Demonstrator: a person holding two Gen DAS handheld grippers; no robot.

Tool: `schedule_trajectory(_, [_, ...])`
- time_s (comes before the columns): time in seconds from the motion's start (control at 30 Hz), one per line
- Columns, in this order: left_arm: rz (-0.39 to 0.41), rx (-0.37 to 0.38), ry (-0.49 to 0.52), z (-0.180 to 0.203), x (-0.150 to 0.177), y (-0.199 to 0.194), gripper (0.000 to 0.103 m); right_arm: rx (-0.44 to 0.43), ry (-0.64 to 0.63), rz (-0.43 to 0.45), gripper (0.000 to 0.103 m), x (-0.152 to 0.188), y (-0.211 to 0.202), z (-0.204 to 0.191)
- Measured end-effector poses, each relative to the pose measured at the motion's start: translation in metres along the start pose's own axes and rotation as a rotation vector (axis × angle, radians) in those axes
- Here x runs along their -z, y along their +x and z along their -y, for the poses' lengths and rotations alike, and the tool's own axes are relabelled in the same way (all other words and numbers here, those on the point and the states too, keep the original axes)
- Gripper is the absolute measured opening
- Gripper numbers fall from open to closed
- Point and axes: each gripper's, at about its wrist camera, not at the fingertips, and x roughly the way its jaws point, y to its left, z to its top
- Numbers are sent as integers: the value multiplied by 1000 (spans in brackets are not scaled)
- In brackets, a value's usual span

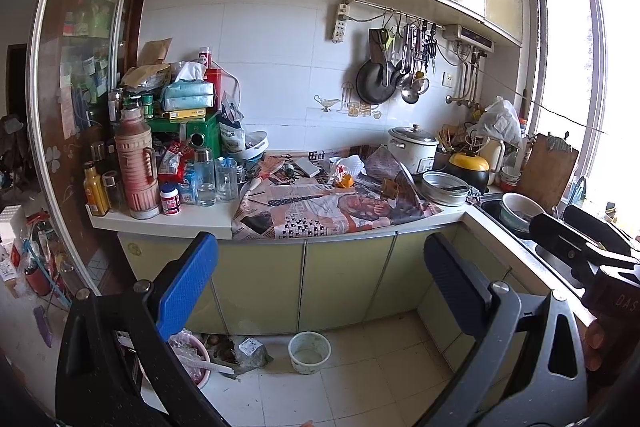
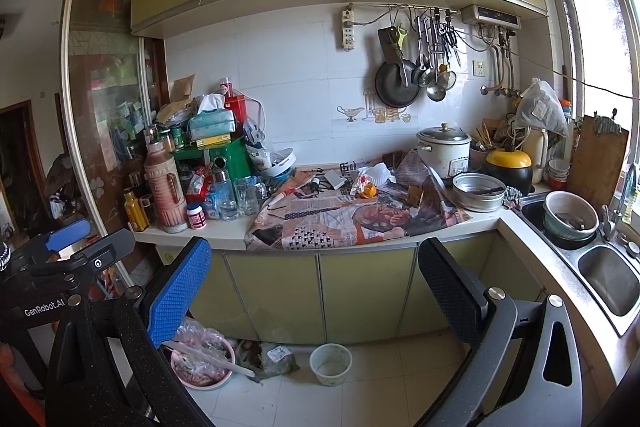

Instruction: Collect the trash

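Crumpled white paper (image 1: 351, 164) with orange peel (image 1: 345, 181) lies on newspaper (image 1: 320, 205) spread over the kitchen counter; both show in the right wrist view too, the paper (image 2: 374, 174) and the peel (image 2: 368, 190). My left gripper (image 1: 320, 283) is open and empty, held well back from the counter at cabinet height. My right gripper (image 2: 314, 291) is open and empty, beside it at the same distance. Each gripper shows at the edge of the other's view: the right one (image 1: 580, 243) and the left one (image 2: 76, 239).
Bottles, jars and a thermos (image 1: 136, 163) crowd the counter's left. A rice cooker (image 1: 412, 147), metal basin (image 1: 444, 187) and sink with bowls (image 2: 568, 215) are right. On the floor: a white cup (image 1: 309, 351), a pink basin (image 2: 202, 359) and a bag (image 2: 276, 357).
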Motion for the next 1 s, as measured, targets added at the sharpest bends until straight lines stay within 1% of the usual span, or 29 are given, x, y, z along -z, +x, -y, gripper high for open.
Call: schedule_trajectory(1.0, [4,18,7,12,-8,-3,103,0,8,0,103,-1,-2,8])
